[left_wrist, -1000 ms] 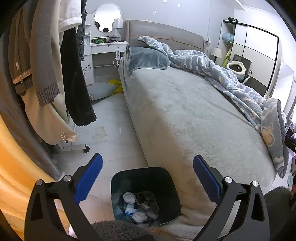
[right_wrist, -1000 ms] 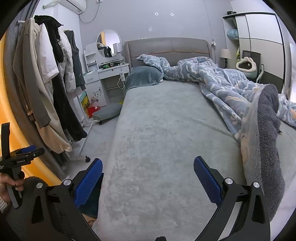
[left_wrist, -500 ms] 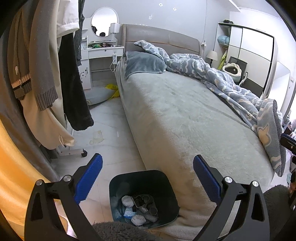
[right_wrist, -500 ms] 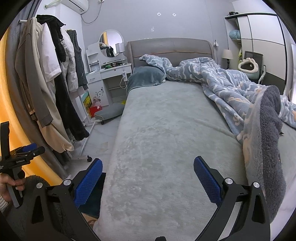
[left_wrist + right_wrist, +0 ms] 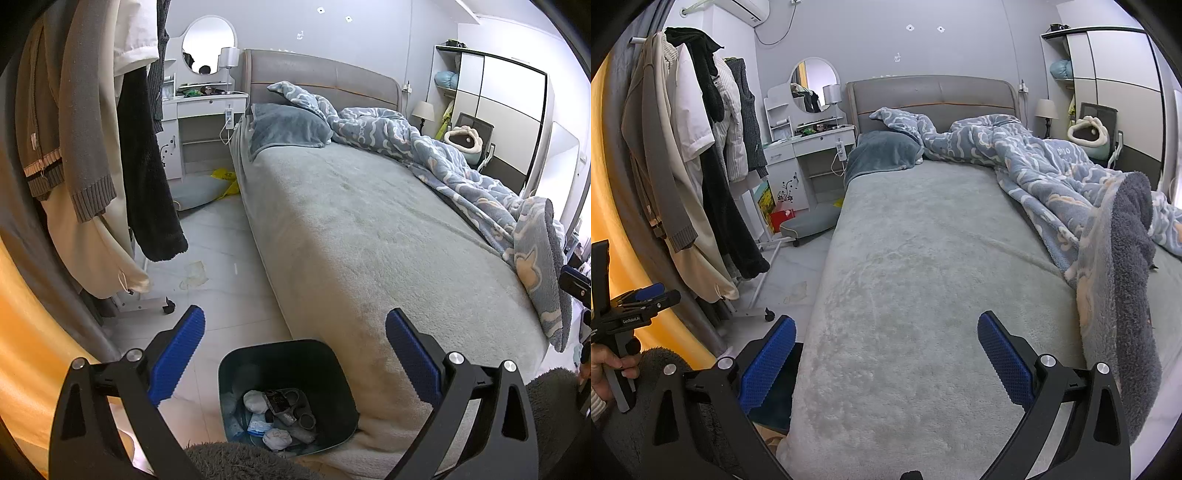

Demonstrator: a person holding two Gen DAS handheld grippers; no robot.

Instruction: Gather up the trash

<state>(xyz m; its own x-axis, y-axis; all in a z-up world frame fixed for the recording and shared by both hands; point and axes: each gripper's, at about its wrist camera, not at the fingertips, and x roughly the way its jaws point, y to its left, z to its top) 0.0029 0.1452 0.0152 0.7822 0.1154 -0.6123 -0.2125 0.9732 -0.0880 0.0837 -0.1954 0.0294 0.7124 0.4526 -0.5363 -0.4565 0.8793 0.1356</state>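
A: Why does the left gripper [image 5: 293, 341] hang over the bin [image 5: 286, 356]?

B: Probably to survey; the bin stands on the floor against the foot of the bed [image 5: 369, 236], with wads and wrappers inside; its jaws are spread wide and empty.

A: And the right gripper [image 5: 886, 343]?

B: Also wide apart, holding nothing, above the bedspread; a crumpled scrap [image 5: 192, 275] lies on the tiles near the clothes rack [image 5: 144, 302], likely the next target.
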